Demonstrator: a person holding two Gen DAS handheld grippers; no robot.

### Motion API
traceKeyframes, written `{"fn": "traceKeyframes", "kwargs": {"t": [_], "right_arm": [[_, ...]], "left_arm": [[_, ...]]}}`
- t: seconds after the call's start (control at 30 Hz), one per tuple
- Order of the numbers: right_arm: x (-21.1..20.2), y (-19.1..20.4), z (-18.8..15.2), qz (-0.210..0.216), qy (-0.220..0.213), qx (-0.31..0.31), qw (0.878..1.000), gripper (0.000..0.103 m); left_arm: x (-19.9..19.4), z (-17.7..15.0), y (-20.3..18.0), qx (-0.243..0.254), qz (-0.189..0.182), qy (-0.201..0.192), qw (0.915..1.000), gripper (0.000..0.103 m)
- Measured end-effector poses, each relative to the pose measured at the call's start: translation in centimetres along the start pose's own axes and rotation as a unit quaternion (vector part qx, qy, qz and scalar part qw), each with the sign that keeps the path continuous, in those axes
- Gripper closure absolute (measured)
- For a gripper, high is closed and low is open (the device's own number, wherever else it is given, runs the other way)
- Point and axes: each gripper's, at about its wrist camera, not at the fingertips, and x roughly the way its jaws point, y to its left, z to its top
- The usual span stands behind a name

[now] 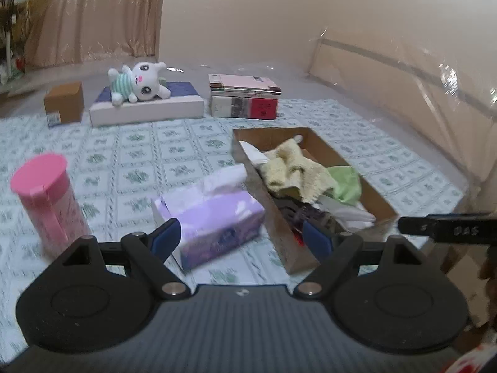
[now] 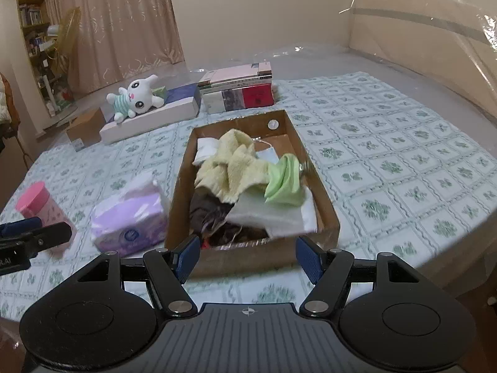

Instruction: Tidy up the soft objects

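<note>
Hovering both grippers at the near edge of the bed, I hold nothing: the left gripper [image 1: 240, 237] is spread wide and empty over the tissues [image 1: 214, 214], and the right gripper [image 2: 247, 256] is spread wide and empty just short of the box [image 2: 316, 186].

The soft things are already heaped in that box: a yellow towel [image 2: 236, 164] on top, a green cloth [image 2: 284, 181] touching its right side, white cloths [image 2: 273, 214] beneath, and something dark [image 2: 214, 214] at the near end. The plush [image 2: 133, 99] lies well apart on a white slab [image 2: 149, 118] at the far side, beside the books [image 2: 239, 90]. A pink cup [image 1: 46, 199] stands near the left gripper.

I judge the next step is either tidying the heap or fetching the plush; I cannot tell which. To do it well, I come straight down on 1 item only, pinching the towel at its raised fold, not its edge, so the green cloth does not drag along. I keep the fingers clear of the box's cardboard wall, since a snag would shove the box into the tissues. For the plush, I reach with the left, passing wide of the cup, and grip its striped body.
</note>
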Motion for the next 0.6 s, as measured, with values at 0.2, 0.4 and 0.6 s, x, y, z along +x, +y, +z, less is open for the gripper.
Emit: {"fn": "traceKeyframes", "kwargs": {"t": [0.2, 0.4, 0.6], "right_arm": [[-2.0, 2.0, -2.7, -0.016, 0.001, -0.009, 1.000, 0.035], [-2.8, 3.5, -4.4, -0.028, 0.006, -0.025, 0.999, 0.035], [-3.2, 4.7, -5.4, -0.033, 0.009, -0.043, 0.998, 0.035]], "left_arm": [[-2.4, -2.4, 0.3, 0.002, 0.014, 0.009, 0.9999, 0.019], [-2.8, -4.9, 1.5, -0.030, 0.014, 0.053, 0.9980, 0.016], [-3.0, -6.1, 1.6, -0.037, 0.017, 0.073, 0.9964, 0.012]]}}
